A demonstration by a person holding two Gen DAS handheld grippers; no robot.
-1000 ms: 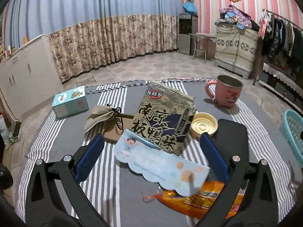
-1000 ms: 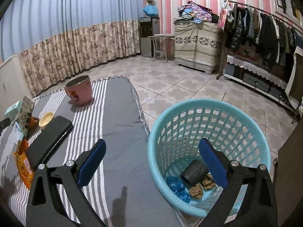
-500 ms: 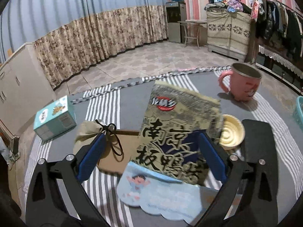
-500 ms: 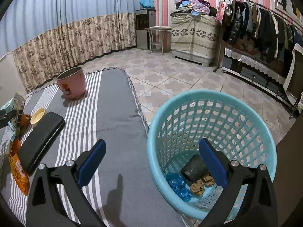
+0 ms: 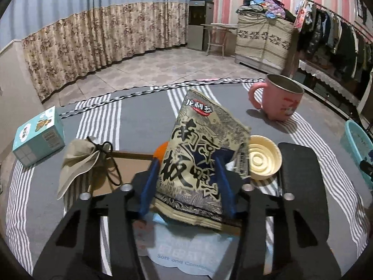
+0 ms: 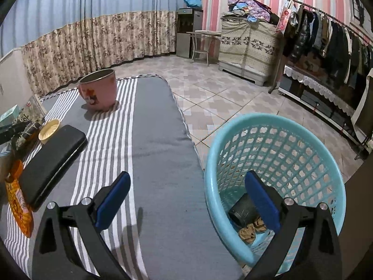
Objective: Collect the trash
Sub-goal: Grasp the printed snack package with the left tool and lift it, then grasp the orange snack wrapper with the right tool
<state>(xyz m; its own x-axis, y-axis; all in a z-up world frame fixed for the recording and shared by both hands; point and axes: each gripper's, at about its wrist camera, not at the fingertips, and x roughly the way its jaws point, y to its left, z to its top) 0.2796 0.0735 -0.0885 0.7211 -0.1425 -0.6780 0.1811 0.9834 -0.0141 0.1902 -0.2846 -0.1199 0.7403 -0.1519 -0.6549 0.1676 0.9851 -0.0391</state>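
Snack bag [image 5: 198, 154] sits between the closing left gripper [image 5: 186, 175] pads; only the right view shows basket [image 6: 303, 128] litter beneath the wide-open right gripper [image 6: 186, 200].

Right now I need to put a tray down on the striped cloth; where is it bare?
Bare cloth runs between the black case and the table edge nearest the blue basket, in front of the pink mug. It is crowded around the printed bag, cream lid and tan pouch.

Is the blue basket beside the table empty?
No, the blue basket already holds a dark roll and crumpled brown scraps.
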